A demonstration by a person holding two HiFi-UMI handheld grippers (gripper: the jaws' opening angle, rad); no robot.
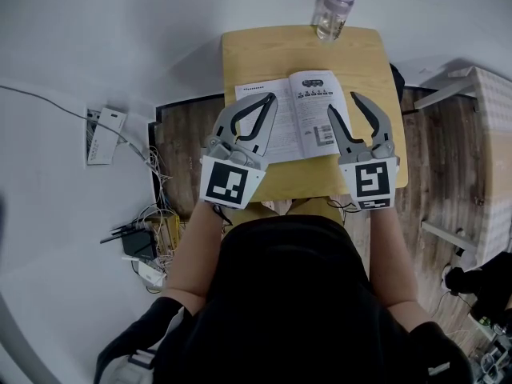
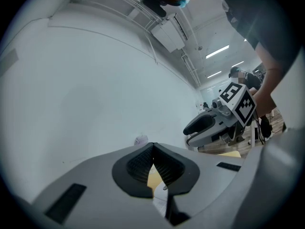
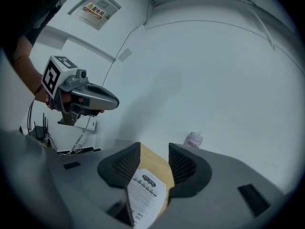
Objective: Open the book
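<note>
At the left sits a white power strip (image 1: pixel 104 134), with a tangle of cables (image 1: pixel 152 222) nearer. The person's bare left forearm (image 1: pixel 196 254) reaches forward and holds the left gripper (image 1: pixel 270 98) above the left page of the open book (image 1: pixel 308 106). Its fingers are clenched tip to tip, with nothing seen pinched between them. The book lies flat in the middle of the wooden desk (image 1: pixel 264 50). The right gripper (image 1: pixel 344 104) is held over the right page's edge, fingers released and spread wide, with print showing in the gap. A clear water bottle (image 1: pixel 334 6) stands upright at the desk's far edge.
</note>
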